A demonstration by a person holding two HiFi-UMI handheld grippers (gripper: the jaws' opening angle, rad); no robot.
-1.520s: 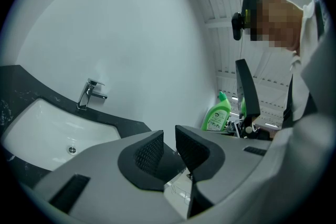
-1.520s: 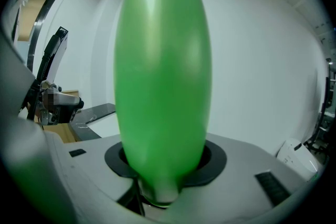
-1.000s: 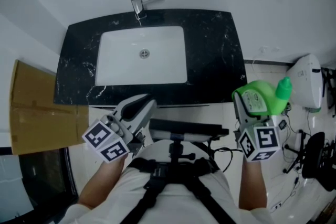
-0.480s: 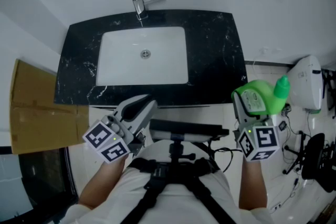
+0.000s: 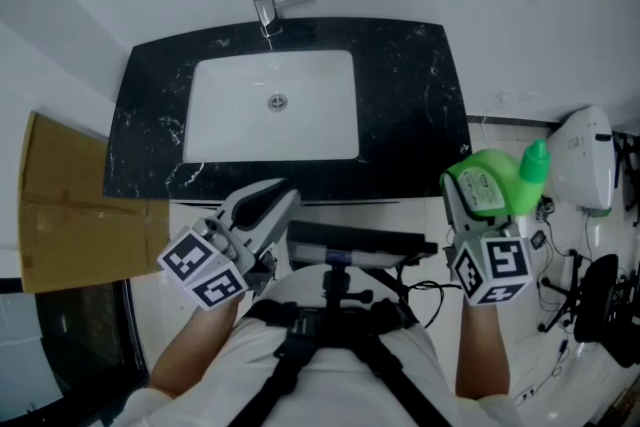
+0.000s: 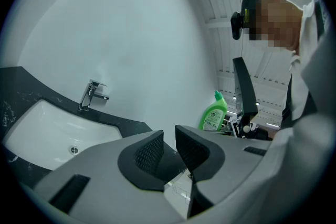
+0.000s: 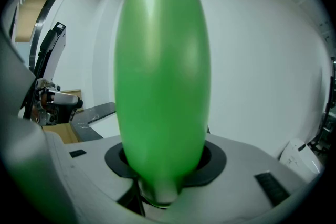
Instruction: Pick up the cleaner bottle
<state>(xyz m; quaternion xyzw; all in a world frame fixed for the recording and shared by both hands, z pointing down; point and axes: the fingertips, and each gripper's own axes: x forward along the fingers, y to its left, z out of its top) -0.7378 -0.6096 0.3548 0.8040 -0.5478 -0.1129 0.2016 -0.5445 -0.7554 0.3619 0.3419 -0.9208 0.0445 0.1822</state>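
Gripping the cleaner bottle (image 5: 497,183) round its smooth plastic belly, the right hand-held gripper (image 5: 465,210) carries it: judged light, squeezable, slip-prone. Left hand-held gripper (image 6: 169,150) narrow, empty.

bathroom with sink (image 5: 230,115) and faucet (image 5: 268,0)

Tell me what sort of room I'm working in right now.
Most likely a bathroom or washroom: a white basin sunk in a black marble counter, a chrome faucet behind it, and a green cleaner bottle.
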